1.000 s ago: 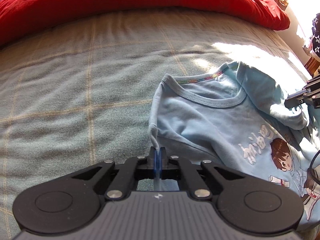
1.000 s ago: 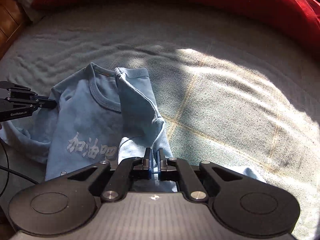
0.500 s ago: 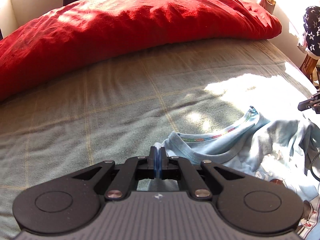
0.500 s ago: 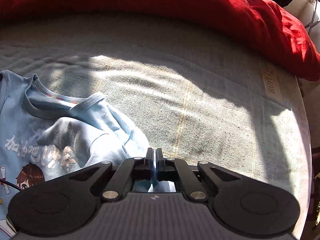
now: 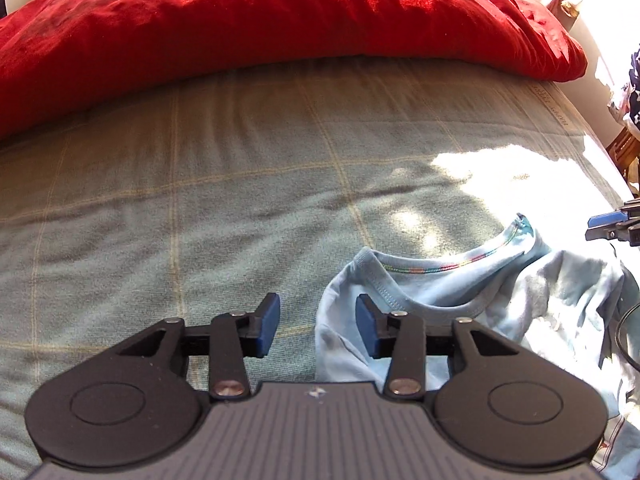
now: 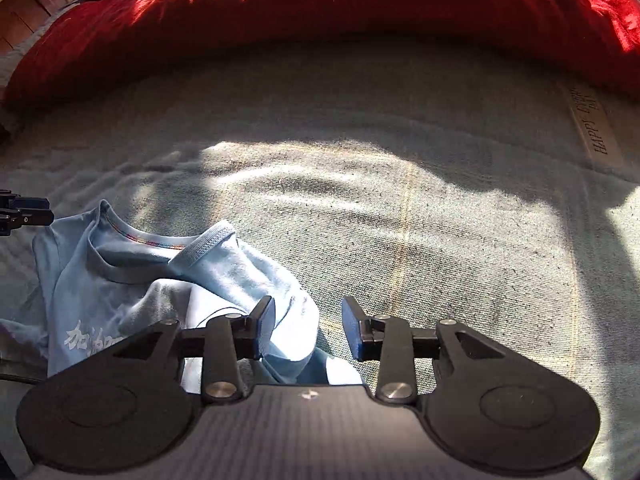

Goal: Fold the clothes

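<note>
A light blue child's T-shirt (image 5: 472, 300) with a rainbow-stitched collar lies rumpled on the grey-green checked bedspread (image 5: 200, 220). My left gripper (image 5: 316, 326) hovers over the shirt's left shoulder edge, its jaws opening; the cloth lies under the gap and the pads do not press it. In the right wrist view the same T-shirt (image 6: 132, 280) fills the lower left. My right gripper (image 6: 308, 330) hangs over its folded right side, jaws opening, with the fabric loose below the blue pads. Each gripper's tip shows at the edge of the other view: the right gripper (image 5: 612, 228) and the left gripper (image 6: 24, 212).
A big red pillow (image 5: 280, 20) runs across the head of the bed, seen also as the red pillow (image 6: 340, 8) in the right wrist view. A strong sun patch (image 6: 380, 208) lies on the bedspread. A black cable (image 5: 624, 336) trails at the shirt's right side.
Both grippers, shut on the shirt's fabric a moment ago, have opened and let the cloth go. The shirt now lies slack on the bedspread beneath them.
</note>
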### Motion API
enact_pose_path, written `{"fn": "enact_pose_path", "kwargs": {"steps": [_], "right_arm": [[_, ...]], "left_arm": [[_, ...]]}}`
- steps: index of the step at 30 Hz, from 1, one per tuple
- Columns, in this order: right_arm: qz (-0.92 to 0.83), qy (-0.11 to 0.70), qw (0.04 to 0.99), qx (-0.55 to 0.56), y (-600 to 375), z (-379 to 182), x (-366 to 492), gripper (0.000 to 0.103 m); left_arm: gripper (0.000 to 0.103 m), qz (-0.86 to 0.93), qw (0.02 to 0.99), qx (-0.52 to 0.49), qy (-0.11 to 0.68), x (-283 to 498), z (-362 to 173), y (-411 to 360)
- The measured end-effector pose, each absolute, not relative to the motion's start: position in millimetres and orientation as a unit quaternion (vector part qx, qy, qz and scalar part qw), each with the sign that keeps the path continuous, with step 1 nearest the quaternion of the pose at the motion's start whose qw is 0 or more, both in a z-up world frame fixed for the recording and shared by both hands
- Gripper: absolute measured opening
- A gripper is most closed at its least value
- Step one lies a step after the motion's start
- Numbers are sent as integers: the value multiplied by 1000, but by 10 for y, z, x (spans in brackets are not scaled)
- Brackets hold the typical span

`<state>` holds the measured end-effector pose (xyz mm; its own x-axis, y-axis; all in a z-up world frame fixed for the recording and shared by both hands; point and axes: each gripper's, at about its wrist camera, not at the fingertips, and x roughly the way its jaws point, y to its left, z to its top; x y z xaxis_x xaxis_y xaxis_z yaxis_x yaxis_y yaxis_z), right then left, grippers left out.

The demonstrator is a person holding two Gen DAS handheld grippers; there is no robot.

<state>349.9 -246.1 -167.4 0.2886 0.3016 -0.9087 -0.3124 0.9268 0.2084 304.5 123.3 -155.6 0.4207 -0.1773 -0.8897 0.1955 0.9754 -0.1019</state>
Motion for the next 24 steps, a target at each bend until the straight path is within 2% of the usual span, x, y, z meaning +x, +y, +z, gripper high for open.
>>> {"fn": "enact_pose_path", "kwargs": {"steps": [1, 3, 11, 13, 14, 15, 16, 19, 24], "right_arm": [[192, 572, 798, -2, -2460, -1727, 3522, 47], [198, 589, 783, 19, -2489, -1848, 3557, 49], [232, 612, 751, 80, -2516, -1994, 3576, 48], [246, 614, 746, 76, -2471, -1982, 3558, 29], [251, 614, 745, 71, -2456, -1972, 3547, 16], [255, 614, 744, 67, -2442, -1962, 3536, 11], [257, 613, 744, 62, -2432, -1949, 3525, 10], [242, 604, 758, 47, -2461, -1882, 3503, 8], [204, 580, 788, -11, -2527, -1742, 3481, 8]], "left_arm": [[49, -106, 842, 6, 530, 3016, -1588, 1268], [64, -97, 838, -17, 537, 2960, -1657, 1365], [62, -131, 816, -89, 556, 2857, -1905, 1437], [54, -155, 811, -87, 557, 2825, -1925, 1362], [41, -168, 808, -79, 560, 2812, -1935, 1309], [7, -174, 805, -64, 564, 2799, -1949, 1248], [2, -174, 805, -45, 565, 2787, -1948, 1193], [2, -174, 814, -6, 554, 2770, -1893, 1076], [2, -174, 835, -3, 523, 2986, -1668, 969]]}}
